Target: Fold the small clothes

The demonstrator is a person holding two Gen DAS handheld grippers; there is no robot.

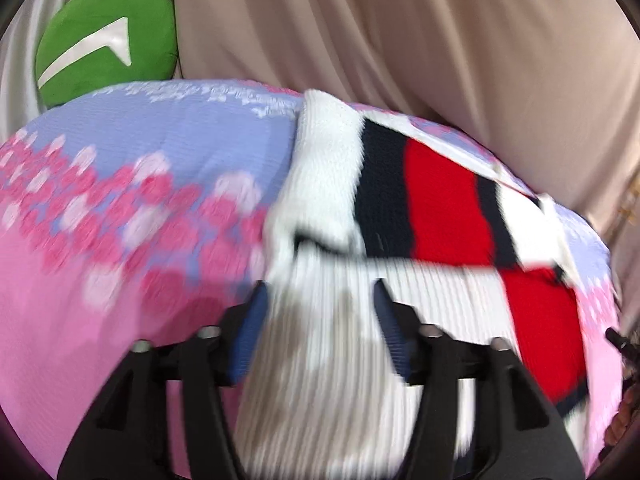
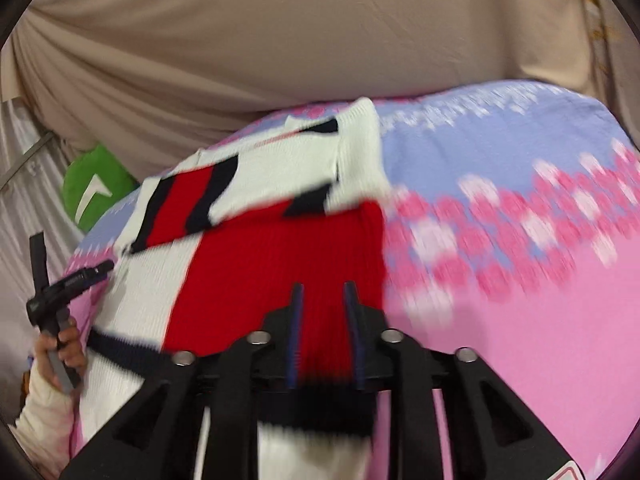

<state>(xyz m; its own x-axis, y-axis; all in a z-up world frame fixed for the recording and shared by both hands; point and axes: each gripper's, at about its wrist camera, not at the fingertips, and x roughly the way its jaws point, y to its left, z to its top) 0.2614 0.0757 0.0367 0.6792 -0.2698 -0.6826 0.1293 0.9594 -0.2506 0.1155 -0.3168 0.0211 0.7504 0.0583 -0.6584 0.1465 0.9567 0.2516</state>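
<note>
White, red and navy striped knit sweater (image 1: 436, 208) lies on pink-and-lilac floral bedspread (image 1: 120, 200). Left gripper (image 1: 320, 296) pinches its white ribbed hem; right gripper (image 2: 322, 296), narrow, pinches the red panel.

Sweater (image 1: 440, 208): white ribbed knit w/ red block, navy stripes. Sheet (image 1: 120, 208): lilac at far end, pink near, w/ pink & white blossom print between. Cushion (image 1: 104, 52): green w/ white chevron. Curtain (image 1: 400, 32): beige. Pads (image 1: 248, 336): blue on black.
</note>
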